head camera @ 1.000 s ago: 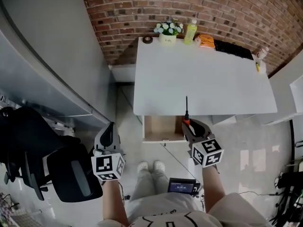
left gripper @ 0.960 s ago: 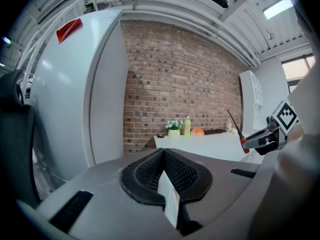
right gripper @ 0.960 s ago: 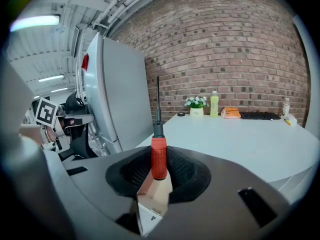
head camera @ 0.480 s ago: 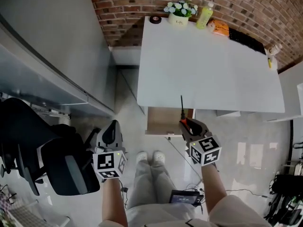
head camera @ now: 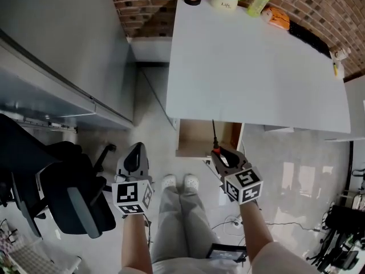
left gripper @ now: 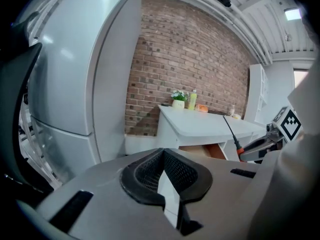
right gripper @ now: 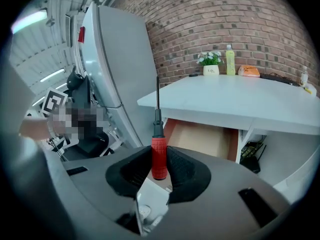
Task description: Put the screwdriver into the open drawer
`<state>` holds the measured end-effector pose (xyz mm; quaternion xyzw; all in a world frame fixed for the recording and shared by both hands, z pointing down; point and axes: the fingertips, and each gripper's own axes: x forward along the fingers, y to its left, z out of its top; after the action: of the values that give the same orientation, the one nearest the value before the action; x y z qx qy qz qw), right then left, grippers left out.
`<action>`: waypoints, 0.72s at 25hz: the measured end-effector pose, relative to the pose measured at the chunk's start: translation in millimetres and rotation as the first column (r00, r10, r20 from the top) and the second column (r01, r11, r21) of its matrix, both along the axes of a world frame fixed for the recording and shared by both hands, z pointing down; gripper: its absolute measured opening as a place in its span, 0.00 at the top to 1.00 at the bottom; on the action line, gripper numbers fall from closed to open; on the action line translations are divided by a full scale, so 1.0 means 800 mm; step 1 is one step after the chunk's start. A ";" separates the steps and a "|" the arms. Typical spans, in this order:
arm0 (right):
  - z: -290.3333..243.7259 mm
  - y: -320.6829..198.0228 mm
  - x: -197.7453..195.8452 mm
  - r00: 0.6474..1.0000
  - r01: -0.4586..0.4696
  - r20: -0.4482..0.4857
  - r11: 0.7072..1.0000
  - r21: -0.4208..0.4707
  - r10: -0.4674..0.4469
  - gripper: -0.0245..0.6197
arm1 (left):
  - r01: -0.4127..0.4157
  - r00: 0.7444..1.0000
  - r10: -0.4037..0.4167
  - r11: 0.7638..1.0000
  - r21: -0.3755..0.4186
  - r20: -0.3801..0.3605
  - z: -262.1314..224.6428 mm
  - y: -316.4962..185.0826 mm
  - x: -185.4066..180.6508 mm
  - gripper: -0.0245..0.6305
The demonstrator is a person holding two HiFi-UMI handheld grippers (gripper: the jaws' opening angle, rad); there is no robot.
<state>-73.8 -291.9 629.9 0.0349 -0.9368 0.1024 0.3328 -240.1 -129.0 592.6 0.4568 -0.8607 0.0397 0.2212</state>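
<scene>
Right gripper (right gripper: 159, 170): your jaws pinch the screwdriver (right gripper: 158, 154) by its red handle, shaft pointing away from you.
Screwdriver: in the head view, its shaft crosses the open drawer (head camera: 197, 137) under the table's (head camera: 251, 67) near edge.
Left gripper (left gripper: 162, 176): your jaws are pressed together on nothing, well left of the drawer.

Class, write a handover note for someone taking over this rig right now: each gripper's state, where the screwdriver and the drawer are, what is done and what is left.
Left gripper: shut, holding nothing, held low on the person's left, away from the table.
Right gripper: shut on the red handle of the screwdriver, with the shaft pointing out ahead of the jaws.
Drawer: open under the table's near edge; the right gripper is just in front of it.
Done: the screwdriver is in hand and has been brought up to the drawer.
Left: carry it over the drawer, lower it in, open the jaws, withdraw.
</scene>
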 end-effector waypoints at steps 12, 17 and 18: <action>0.100 0.006 0.013 0.992 0.013 -0.126 1.000 -0.006 -0.014 0.82 | 0.004 0.996 -0.006 1.000 -0.029 -0.087 0.100 0.018 0.011 0.95; 0.122 0.010 -0.005 0.987 0.028 -0.155 0.999 -0.031 -0.033 0.82 | 0.006 0.993 -0.011 0.999 -0.045 -0.117 0.118 0.024 0.008 0.95; 0.127 0.010 -0.009 0.985 0.040 -0.166 0.999 -0.029 -0.045 0.82 | 0.006 0.992 -0.012 0.999 -0.045 -0.125 0.121 0.024 0.007 0.95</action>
<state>-80.9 -283.6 731.8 0.0191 -0.9048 0.1040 0.4125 -234.8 -109.7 689.5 0.4495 -0.8461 0.0291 0.2849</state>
